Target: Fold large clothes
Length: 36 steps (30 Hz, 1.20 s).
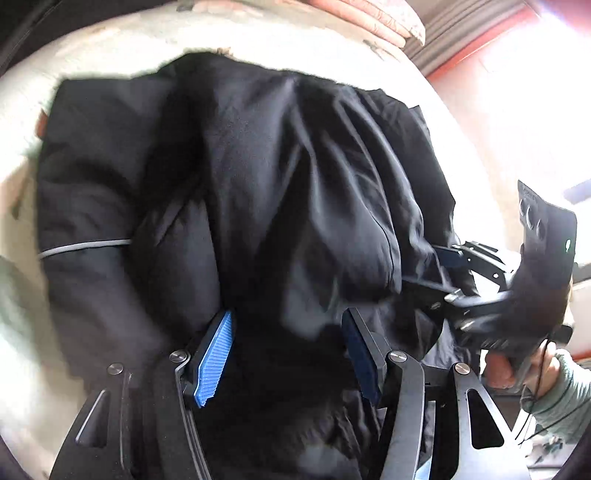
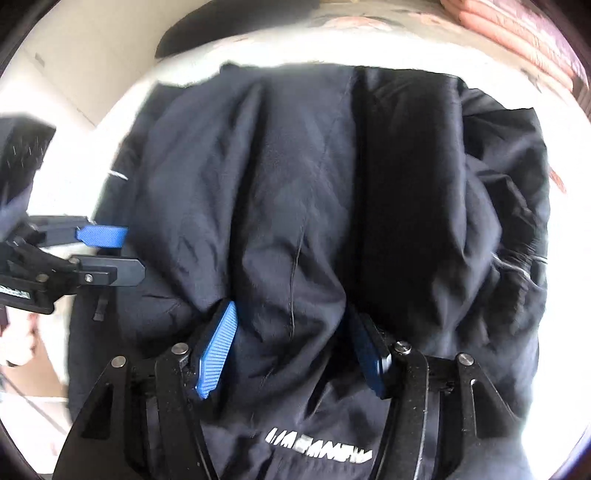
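While both sets of fingers point steeply down into the cloth, a bunched fold of the black jacket rises between the blue pads of each. The left gripper stands parted, the fabric sitting loose in the gap and the pads not pressing on it. The right gripper is the same — fingers spread, a ridge of cloth between them, not squeezed. White lettering shows on the jacket just below the right gripper. Beyond, the jacket lies in a heap on a pale bed, grey piping crossing one sleeve. Farther back — a stack of pink folded bedding.
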### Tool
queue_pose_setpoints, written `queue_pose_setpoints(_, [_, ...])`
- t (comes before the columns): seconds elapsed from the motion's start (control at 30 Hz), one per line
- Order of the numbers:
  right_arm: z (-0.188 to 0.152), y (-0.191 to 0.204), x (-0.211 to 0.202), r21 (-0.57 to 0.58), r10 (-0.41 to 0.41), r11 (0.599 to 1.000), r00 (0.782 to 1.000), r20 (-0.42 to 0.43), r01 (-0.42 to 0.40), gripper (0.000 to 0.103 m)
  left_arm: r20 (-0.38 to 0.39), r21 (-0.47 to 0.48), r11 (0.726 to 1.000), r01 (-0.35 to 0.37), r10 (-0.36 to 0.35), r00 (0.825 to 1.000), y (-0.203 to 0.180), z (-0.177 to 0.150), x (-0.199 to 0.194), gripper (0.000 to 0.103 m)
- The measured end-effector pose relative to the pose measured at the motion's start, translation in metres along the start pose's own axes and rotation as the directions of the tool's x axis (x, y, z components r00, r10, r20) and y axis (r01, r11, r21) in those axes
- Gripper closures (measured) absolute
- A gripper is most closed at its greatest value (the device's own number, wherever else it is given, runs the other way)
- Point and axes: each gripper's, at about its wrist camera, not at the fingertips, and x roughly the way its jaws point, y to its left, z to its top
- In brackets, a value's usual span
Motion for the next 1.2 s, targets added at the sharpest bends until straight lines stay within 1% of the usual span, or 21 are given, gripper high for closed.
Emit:
queue_pose_setpoints(0.03, [0.002,-0.001,-0.017,0.012,0.007,1.0,1.0,0.023,-0.007,0.04,0.009,0.01,1.0,-0.004,0.004,1.0,-0.005,-0.002,-0.01,0.041])
queue_pose_setpoints(0.1, [0.007,0.0,-0.045,0.02,-0.009,1.0,0.997,0.077,0.007,0.038,0.034,0.019,1.0,0.014,-0.014,0.999,-0.013,-0.006,-0.027,0.041])
queue_pose_setpoints(0.2, [0.008,0.009,-0.059,0.008,-0.006,1.0,0.995,0.1,0.005,0.038,0.05,0.018,0.998,0.054,-0.054,0.997,-0.023,-0.012,-0.034,0.041])
queue_pose_setpoints(0.23, [0.008,0.012,-0.054,-0.005,-0.021,1.0,0.996,0.091,0.022,0.038,0.039,0.017,0.998,0.061,-0.062,0.997,-0.024,-0.013,-0.029,0.041])
queue_pose_setpoints(0.27, [0.006,0.015,-0.046,-0.014,-0.039,0.999,0.996,0.077,0.04,0.038,0.016,0.015,0.998,0.054,-0.054,0.998,-0.024,-0.014,-0.02,0.041])
queue_pose_setpoints(0.3, [0.001,0.016,-0.034,-0.025,-0.057,0.998,0.997,0.052,0.058,0.038,-0.011,0.013,0.999,0.041,-0.041,0.999,-0.021,-0.016,-0.008,0.041])
queue_pose_setpoints(0.37, [-0.005,0.019,-0.007,-0.039,-0.086,0.996,0.996,-0.008,0.085,0.039,-0.035,0.004,0.999,0.036,-0.036,0.999,-0.018,-0.02,0.015,0.041])
queue_pose_setpoints(0.4, [-0.012,0.017,0.005,-0.036,-0.085,0.996,0.996,-0.027,0.084,0.039,-0.046,-0.001,0.999,0.033,-0.033,0.998,-0.015,-0.019,0.022,0.041])
queue_pose_setpoints(0.47, [-0.017,0.011,0.013,-0.01,-0.069,0.998,0.997,-0.032,0.069,0.039,-0.051,-0.018,0.999,0.047,-0.048,0.998,-0.009,-0.025,0.031,0.041])
queue_pose_setpoints(0.6, [-0.017,0.013,0.011,0.011,-0.082,0.997,0.997,-0.015,0.082,0.039,-0.046,-0.023,0.999,0.047,-0.048,0.998,-0.007,-0.03,0.035,0.041])
queue_pose_setpoints(0.7, [-0.025,0.009,-0.005,0.051,-0.032,0.998,0.999,-0.013,0.033,0.039,-0.031,-0.034,0.998,0.056,-0.057,0.998,-0.004,-0.046,0.014,0.041])
queue_pose_setpoints(0.8, [-0.05,-0.007,-0.03,0.086,-0.013,0.996,1.0,-0.007,0.014,0.036,-0.03,-0.055,0.998,0.018,-0.02,0.999,0.005,-0.072,-0.008,0.041])
queue_pose_setpoints(0.9, [-0.094,-0.027,-0.054,0.1,-0.065,0.993,0.997,-0.03,0.068,0.035,-0.04,-0.118,0.993,-0.032,0.027,0.999,0.022,-0.112,-0.029,0.041])
queue_pose_setpoints(0.93, [-0.104,-0.032,-0.06,0.1,-0.08,0.991,0.996,-0.04,0.083,0.035,-0.047,-0.153,0.986,-0.062,0.055,0.997,0.028,-0.131,-0.037,0.041])
queue_pose_setpoints(1.0, [-0.136,-0.049,-0.072,0.125,-0.103,0.986,0.991,-0.08,0.112,0.035,-0.062,-0.203,0.974,-0.101,0.09,0.994,0.031,-0.151,-0.042,0.041])
queue_pose_setpoints(1.07, [-0.168,-0.07,-0.082,0.178,-0.097,0.977,0.989,-0.116,0.117,0.035,-0.086,-0.276,0.95,-0.144,0.125,0.988,0.041,-0.184,-0.051,0.041])
queue_pose_setpoints(1.17, [-0.212,-0.093,-0.093,0.212,-0.13,0.963,0.978,-0.164,0.164,0.035,-0.102,-0.389,0.91,-0.144,0.113,0.988,0.058,-0.23,-0.061,0.041])
queue_pose_setpoints(1.2, [-0.223,-0.098,-0.096,0.221,-0.132,0.96,0.976,-0.175,0.169,0.035,-0.106,-0.42,0.897,-0.136,0.1,0.989,0.061,-0.238,-0.062,0.041])
